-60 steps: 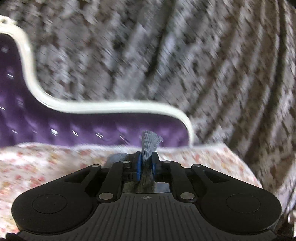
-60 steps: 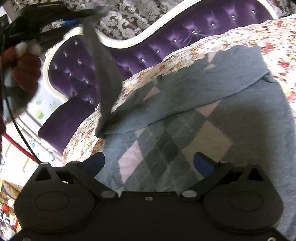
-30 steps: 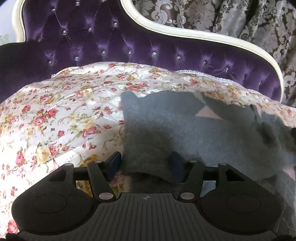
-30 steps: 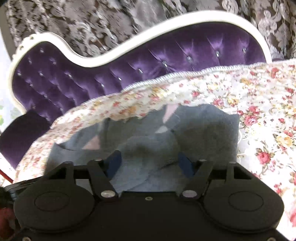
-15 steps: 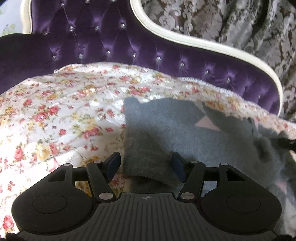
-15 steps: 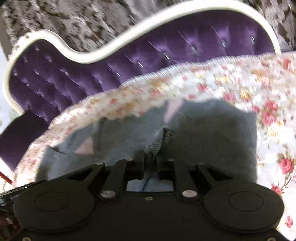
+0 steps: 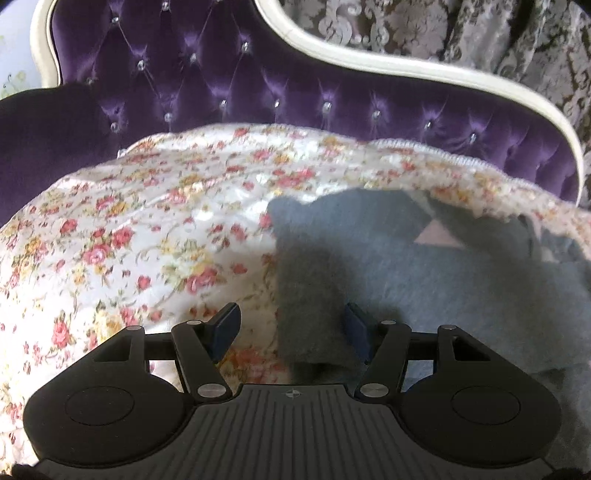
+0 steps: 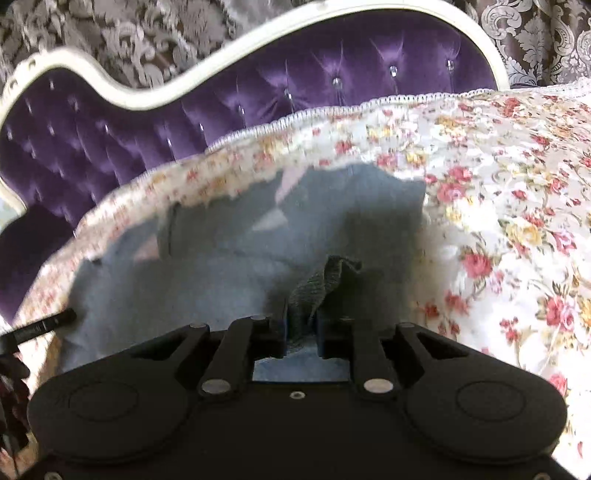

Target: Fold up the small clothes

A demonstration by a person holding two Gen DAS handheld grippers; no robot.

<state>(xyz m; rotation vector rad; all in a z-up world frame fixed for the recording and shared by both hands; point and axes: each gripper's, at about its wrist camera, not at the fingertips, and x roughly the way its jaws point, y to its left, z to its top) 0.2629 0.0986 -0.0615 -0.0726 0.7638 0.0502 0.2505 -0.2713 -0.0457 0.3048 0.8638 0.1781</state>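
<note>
1. Grey knitted sweater [image 7: 461, 280], with pale pink diamond patches, lies spread on the floral bedspread [image 7: 140, 236]; in the left wrist view it fills the right half of the picture, its left edge running down toward the camera.
2. Right wrist view only: a bunched ridge of the sweater [image 8: 321, 284] stands up between the jaws of the right gripper [image 8: 301, 328]. The blue pads sit narrowly apart with the knit pinched between them, and the jaws are easing open slightly while the fabric is between them.
3. Left wrist view only: the left gripper [image 7: 291, 326] stands about half open. A folded edge of the sweater lies between its blue pads, closer to the right pad; the left pad is over bare bedspread and clear of the cloth. Whether the right pad touches the knit cannot be told.
4. The right wrist view shows the sweater's far edge near the bedspread's white trimmed border [image 8: 332, 110]; a thin dark rod-like object [image 8: 40, 325], too small to identify, enters at the left edge beside the garment.
5. Both views show the tufted purple headboard [image 7: 229, 77] with its cream curved frame [image 7: 406, 68] behind the bed.
6. Beyond it hangs a brown and silver damask curtain [image 7: 461, 33], seen also at the upper corners of the right wrist view.
</note>
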